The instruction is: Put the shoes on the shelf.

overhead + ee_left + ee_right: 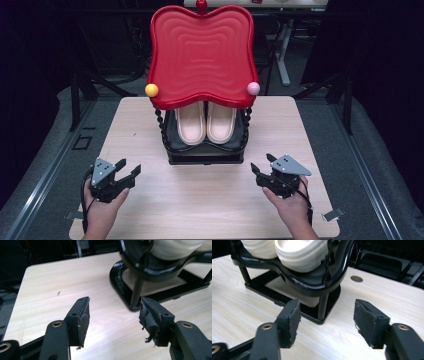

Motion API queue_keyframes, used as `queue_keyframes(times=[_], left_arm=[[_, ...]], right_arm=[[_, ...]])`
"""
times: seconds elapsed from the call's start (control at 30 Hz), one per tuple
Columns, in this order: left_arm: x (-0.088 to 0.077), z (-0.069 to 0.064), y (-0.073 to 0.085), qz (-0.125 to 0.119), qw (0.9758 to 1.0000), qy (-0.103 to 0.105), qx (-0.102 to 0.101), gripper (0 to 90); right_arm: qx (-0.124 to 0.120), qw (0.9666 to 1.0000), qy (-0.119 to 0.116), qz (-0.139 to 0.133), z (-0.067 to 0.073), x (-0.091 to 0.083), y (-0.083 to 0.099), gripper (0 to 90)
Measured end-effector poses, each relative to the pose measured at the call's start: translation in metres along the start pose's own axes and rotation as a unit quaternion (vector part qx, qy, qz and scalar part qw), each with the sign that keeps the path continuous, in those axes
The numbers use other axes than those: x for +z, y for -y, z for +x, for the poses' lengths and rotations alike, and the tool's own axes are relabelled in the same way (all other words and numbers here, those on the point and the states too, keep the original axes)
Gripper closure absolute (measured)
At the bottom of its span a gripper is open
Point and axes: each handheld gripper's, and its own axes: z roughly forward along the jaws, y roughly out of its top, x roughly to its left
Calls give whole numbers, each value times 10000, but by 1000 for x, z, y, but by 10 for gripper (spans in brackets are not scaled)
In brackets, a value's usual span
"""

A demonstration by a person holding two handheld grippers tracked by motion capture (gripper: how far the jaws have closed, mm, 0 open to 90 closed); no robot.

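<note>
In the high view, a two-tier rack [205, 150] stands on a pale wood-grain table [150, 125], ahead of and between the two grippers. Its top is a glossy red tray [201, 55] with a wavy outline and rippled floor, a yellow ball [151, 90] and a pink ball [253, 88] at its near corners; the tray hides the far part of the shelf beneath. On that black lower shelf lie two pale pink slippers [206, 122], side by side, only their near ends visible. The left gripper [126, 171] and right gripper [261, 165] rest low over the table, each held in a hand, jaws spread and empty, well apart from the rack. In the left gripper view, the left gripper [113, 312] shows worn black rubber pads, frayed at the edges, apart over bare wood; the rack's glossy black base [120, 290] lies just ahead to the right, the ribbed cream slipper sole [175, 250] cut off at the top. In the right gripper view, the right gripper [327, 317] stands agape, empty; the rack's beaded black post [327, 267] rises straight ahead, the slippers [299, 255] above left, partly cropped.
</note>
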Motion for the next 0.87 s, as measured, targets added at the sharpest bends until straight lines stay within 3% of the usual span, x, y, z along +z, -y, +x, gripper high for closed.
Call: queue_keyframes(times=[0.17,0.33,0.53,0.87], left_arm=[[2,5,12,149,9999,-60,5,376],[7,5,21,283,9996,-4,-6,368],[14,4,30,504,9987,83,48,366],[17,7,36,563,9983,126,-53,366]], right_arm=[[-65,9997,25,254,-4,3,17,334],[36,9983,67,575,-8,4,30,311],[15,9972,98,737,-10,9,43,304],[65,9954,127,952,-9,15,59,311]])
